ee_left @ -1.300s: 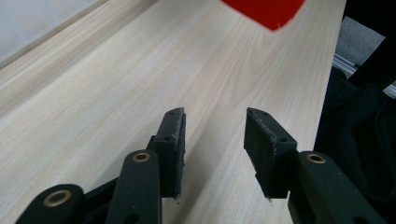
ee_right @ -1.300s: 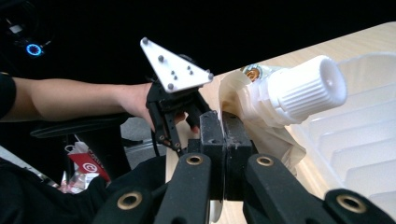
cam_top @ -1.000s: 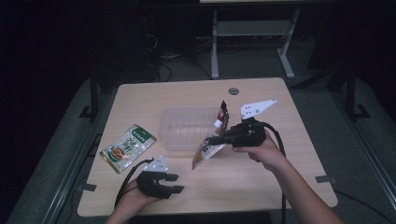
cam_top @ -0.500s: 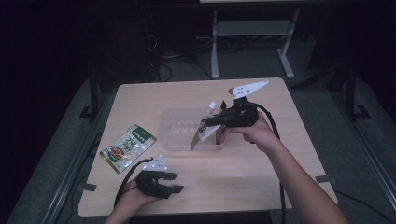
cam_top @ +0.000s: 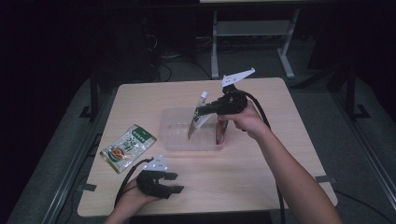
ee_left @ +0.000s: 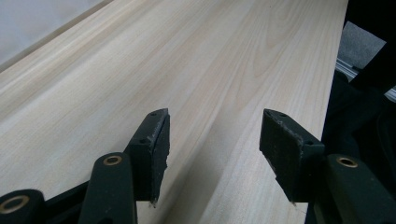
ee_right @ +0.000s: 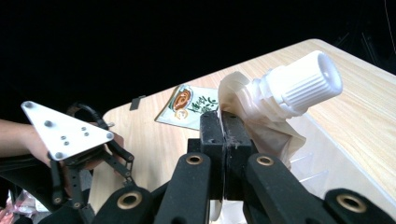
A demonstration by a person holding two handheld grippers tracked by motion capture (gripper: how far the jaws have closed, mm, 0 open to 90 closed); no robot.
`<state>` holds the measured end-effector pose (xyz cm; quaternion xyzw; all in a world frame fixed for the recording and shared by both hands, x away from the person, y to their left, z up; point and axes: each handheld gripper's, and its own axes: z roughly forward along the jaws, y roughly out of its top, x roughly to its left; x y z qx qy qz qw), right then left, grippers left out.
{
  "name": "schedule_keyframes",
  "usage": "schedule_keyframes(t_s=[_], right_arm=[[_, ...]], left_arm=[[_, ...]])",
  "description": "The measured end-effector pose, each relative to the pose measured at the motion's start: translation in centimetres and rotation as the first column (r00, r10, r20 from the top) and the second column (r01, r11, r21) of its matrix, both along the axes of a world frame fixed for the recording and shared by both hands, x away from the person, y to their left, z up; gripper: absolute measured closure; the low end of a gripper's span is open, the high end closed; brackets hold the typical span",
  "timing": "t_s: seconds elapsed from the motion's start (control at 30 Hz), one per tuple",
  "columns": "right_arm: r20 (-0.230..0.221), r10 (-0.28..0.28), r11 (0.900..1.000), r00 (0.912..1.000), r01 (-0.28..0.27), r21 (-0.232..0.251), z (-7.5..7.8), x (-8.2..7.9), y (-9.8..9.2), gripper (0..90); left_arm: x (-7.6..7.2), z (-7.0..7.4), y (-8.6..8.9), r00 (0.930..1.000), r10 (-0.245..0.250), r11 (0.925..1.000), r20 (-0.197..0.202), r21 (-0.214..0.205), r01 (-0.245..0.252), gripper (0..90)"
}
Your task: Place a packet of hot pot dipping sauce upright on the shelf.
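Two grippers: right gripper [cam_top: 200, 112] clamps a white spouted pouch [cam_top: 198, 119] above the clear plastic tub [cam_top: 173, 140] — next, lower and release; left gripper [cam_top: 176, 182] rests wide, empty.

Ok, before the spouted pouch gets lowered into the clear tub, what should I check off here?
1. Right gripper shut on the white spouted pouch: ok.
2. Pouch above the clear plastic tub: ok.
3. Free room in the tub beside the red packet already inside: ok.
4. Left gripper open, nothing between its jaws, over the wooden table: ok.
5. Green flat sachet lying apart from the tub: ok.
6. White screw cap tight: cannot tell.
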<state>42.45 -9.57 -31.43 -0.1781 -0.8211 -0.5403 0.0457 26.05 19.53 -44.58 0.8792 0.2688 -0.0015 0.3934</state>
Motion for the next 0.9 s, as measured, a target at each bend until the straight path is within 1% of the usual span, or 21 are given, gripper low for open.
schedule_keyframes(t_s=[0.1, 0.3, 0.63, 0.7, 0.9], right_arm=[[0.009, -0.008, 0.9996, 0.9999, 0.008, -0.027, -0.1, 0.4, 0.5, 89.2], [0.002, -0.020, 0.9969, 0.9998, 0.020, -0.076, -0.8, 1.0, 1.1, 89.2], [-0.013, -0.033, 0.9930, 0.9994, 0.032, -0.114, -1.7, 1.2, 1.5, 89.1], [-0.006, -0.030, 0.9918, 0.9995, 0.029, -0.124, -1.8, 1.3, 1.6, 89.1], [-0.010, -0.038, 0.9874, 0.9992, 0.036, -0.154, -2.2, 1.3, 2.3, 88.9]], left_arm=[[0.0, 0.0, 0.0, 1.0000, -0.005, 1.0000, 0.003, 0.000, 0.005, 42.5], [-0.1, 0.0, 0.0, 1.0000, -0.001, 1.0000, -0.006, -0.002, 0.001, 42.5], [-0.1, 0.0, 0.0, 1.0000, -0.005, 1.0000, -0.006, -0.002, 0.005, 42.5], [-0.1, 0.0, 0.0, 1.0000, -0.005, 1.0000, -0.007, -0.002, 0.005, 42.5], [-0.1, 0.0, 0.0, 0.9999, -0.010, 0.9999, -0.007, 0.000, 0.010, 42.5]])
